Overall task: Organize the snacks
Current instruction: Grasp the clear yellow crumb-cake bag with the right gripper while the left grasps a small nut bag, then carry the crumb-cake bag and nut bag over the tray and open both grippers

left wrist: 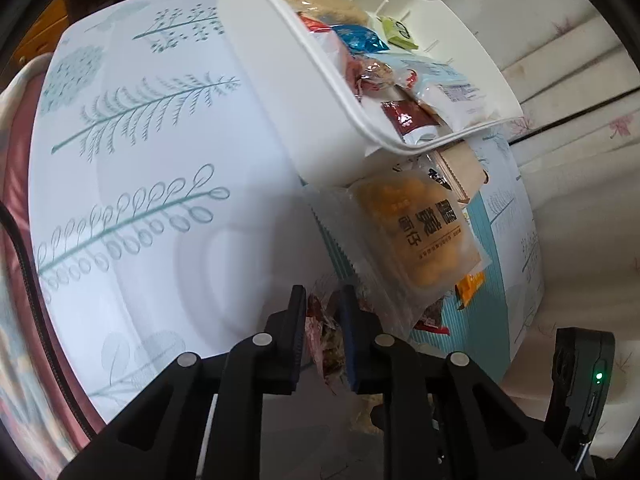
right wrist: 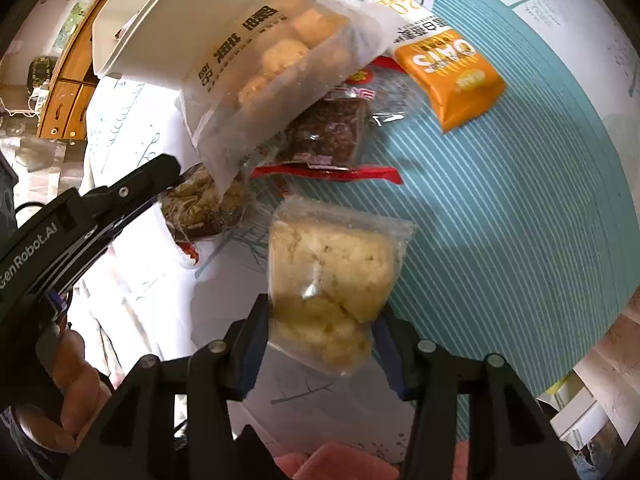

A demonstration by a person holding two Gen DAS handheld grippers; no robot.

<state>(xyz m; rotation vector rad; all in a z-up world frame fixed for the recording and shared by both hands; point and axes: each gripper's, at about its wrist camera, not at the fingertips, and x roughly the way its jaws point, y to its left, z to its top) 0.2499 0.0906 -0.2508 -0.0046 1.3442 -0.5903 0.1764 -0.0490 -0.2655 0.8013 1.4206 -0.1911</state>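
Clear plastic hides my left gripper [left wrist: 323, 334] pads, clamped on a brownish snack packet [left wrist: 326, 344] at lower centre; its label is unreadable. My right gripper [right wrist: 322, 350] straddles a pale cookie bag [right wrist: 332, 284], contact unclear. The white bin [left wrist: 304, 92], upper right, is cut off.

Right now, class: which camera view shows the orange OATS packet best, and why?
The right wrist view: the orange OATS packet lies whole on the striped cloth, its lettering readable. The left wrist view shows only an orange corner poking out beneath the clear bag of yellow snacks.
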